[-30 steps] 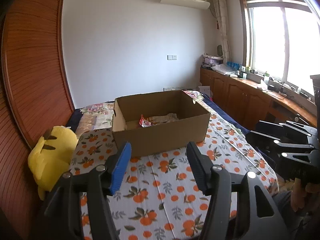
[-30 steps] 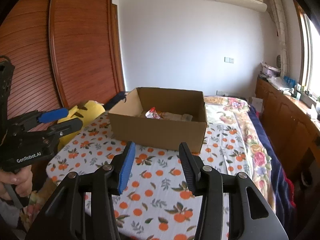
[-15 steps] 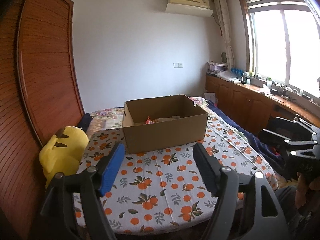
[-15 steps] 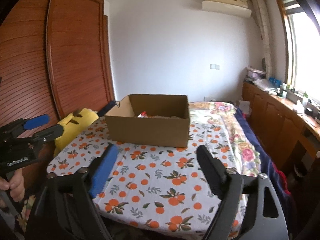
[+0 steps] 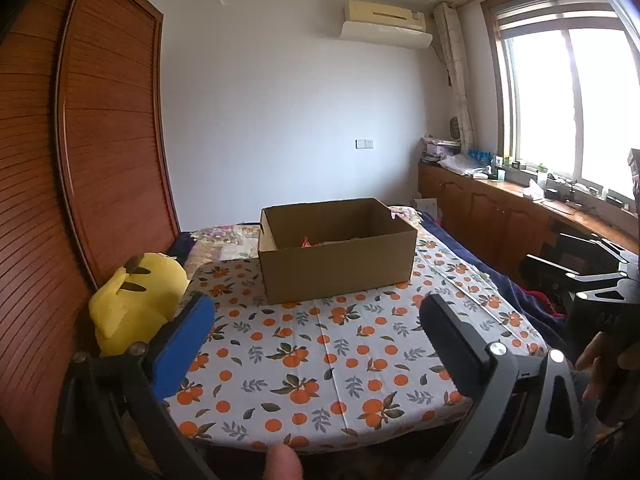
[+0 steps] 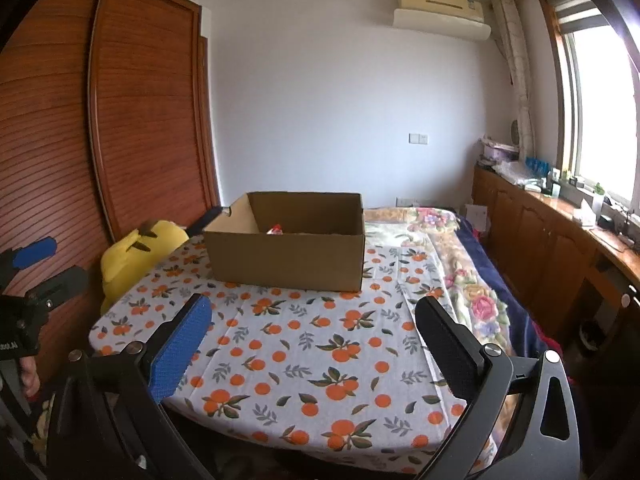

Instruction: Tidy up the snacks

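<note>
Both grippers, left and right, backed off; fingers just opened wide, nothing between them. Box now well ahead, snacks inside. Looks finished.

From where I'm sitting I can barely see into the cardboard box: its front wall hides nearly everything, just a scrap of red wrapper pokes up and I can't tell what snack it is. The stuff along the window counter is too small to make out. The yellow plush is half hidden behind the bed's edge.
</note>
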### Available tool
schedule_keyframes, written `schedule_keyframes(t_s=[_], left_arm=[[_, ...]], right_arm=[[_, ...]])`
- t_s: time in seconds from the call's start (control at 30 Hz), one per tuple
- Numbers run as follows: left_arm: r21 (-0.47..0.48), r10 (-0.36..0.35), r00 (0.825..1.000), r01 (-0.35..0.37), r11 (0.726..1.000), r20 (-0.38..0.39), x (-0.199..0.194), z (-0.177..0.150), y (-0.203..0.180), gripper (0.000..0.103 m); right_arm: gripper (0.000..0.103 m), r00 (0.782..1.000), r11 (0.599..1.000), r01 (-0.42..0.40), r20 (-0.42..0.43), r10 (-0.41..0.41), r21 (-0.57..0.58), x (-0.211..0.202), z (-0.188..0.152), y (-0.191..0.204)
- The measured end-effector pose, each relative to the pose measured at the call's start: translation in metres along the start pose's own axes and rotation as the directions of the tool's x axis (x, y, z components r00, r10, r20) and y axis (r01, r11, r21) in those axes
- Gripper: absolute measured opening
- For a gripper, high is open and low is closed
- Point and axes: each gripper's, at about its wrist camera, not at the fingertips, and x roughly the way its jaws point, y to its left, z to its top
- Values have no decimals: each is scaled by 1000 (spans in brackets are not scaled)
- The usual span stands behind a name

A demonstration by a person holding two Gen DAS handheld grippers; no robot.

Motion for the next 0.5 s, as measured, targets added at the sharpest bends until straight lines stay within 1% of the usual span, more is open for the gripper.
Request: schedule_keyframes(t_s=[0.17, 0.33, 0.5], left_arm=[[12, -4, 1000, 4, 1000, -4, -2, -5, -5, 103], [-8, -17, 1000, 17, 1000, -6, -6, -11, -5, 103], [-12, 0, 1000, 0, 1000, 13, -13, -16, -7, 103]], right_arm=[[103, 1000, 1000, 13, 11, -13, -13, -4, -2, 3], [103, 1000, 1000, 18, 18, -18, -3, -8, -8, 8], [103, 1000, 1000, 20, 19, -20, 13, -13, -17, 7]])
